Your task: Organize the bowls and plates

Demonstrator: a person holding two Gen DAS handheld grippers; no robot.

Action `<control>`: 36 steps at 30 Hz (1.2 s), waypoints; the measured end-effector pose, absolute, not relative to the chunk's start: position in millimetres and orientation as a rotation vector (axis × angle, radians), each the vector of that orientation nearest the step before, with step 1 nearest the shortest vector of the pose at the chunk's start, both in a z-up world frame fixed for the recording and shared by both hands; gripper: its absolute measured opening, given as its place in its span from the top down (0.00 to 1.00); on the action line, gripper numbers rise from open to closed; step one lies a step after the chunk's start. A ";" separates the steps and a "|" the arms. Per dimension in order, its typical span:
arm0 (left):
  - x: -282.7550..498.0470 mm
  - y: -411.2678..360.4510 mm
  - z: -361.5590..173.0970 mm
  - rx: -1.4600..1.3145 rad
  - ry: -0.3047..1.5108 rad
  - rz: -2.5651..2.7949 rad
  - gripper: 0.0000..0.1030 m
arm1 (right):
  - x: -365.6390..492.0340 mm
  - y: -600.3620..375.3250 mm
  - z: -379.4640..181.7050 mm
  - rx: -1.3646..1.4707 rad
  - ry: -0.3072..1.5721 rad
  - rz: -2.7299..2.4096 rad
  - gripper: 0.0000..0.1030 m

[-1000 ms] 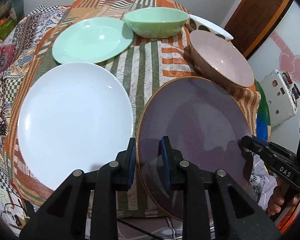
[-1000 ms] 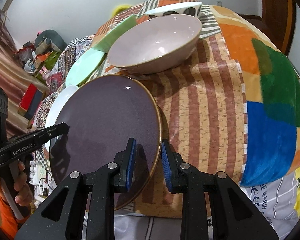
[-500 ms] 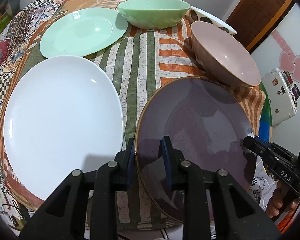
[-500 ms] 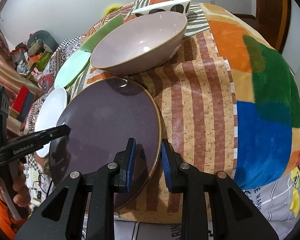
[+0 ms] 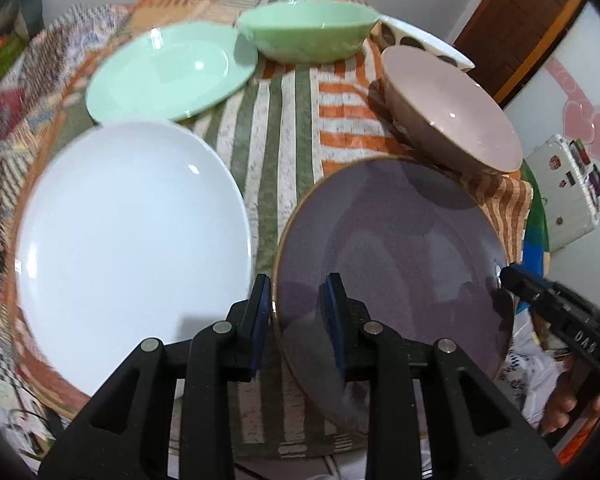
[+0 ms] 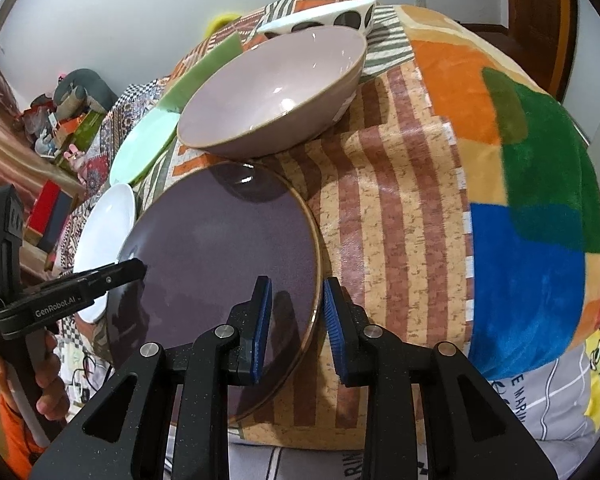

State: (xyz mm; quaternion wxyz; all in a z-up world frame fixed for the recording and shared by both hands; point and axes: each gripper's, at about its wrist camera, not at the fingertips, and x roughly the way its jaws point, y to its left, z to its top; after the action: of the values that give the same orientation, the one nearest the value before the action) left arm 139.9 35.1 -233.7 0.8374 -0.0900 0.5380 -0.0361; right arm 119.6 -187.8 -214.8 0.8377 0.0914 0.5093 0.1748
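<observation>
The left tool (image 5: 296, 320) straddles the purple plate's (image 5: 396, 240) rim at 9 o'clock and the right tool (image 6: 294, 322) straddles it at 3 o'clock; both have just been easing apart, standing narrowly open with the rim between the pads, not pressed. The plate lies on the desk's striped cloth (image 5: 288, 132), the white plate (image 5: 128, 240) at 9 o'clock, the pink bowl (image 5: 456, 112) at 1 o'clock.

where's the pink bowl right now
In the left wrist view the pink bowl sits at the right, just behind the purple plate and right of the green bowl.
</observation>
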 end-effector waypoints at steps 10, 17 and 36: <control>115.6 37.8 -176.3 -0.170 0.958 -0.094 0.57 | 107.9 -180.4 -178.5 0.145 0.974 0.387 0.70; 96.6 57.1 -144.9 -0.191 0.858 -0.062 0.47 | 101.5 -162.8 -150.2 0.084 0.879 0.407 0.54; 57.3 159.6 -155.7 -0.292 0.810 0.140 0.37 | 108.9 -71.2 -134.8 -0.041 0.827 0.558 0.36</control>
State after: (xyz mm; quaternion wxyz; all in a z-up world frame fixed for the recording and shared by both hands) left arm 57.3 159.6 -155.7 0.9065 -0.1414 0.3921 0.0680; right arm 108.9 -71.2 -134.8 0.8780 -0.0196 0.3966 0.2674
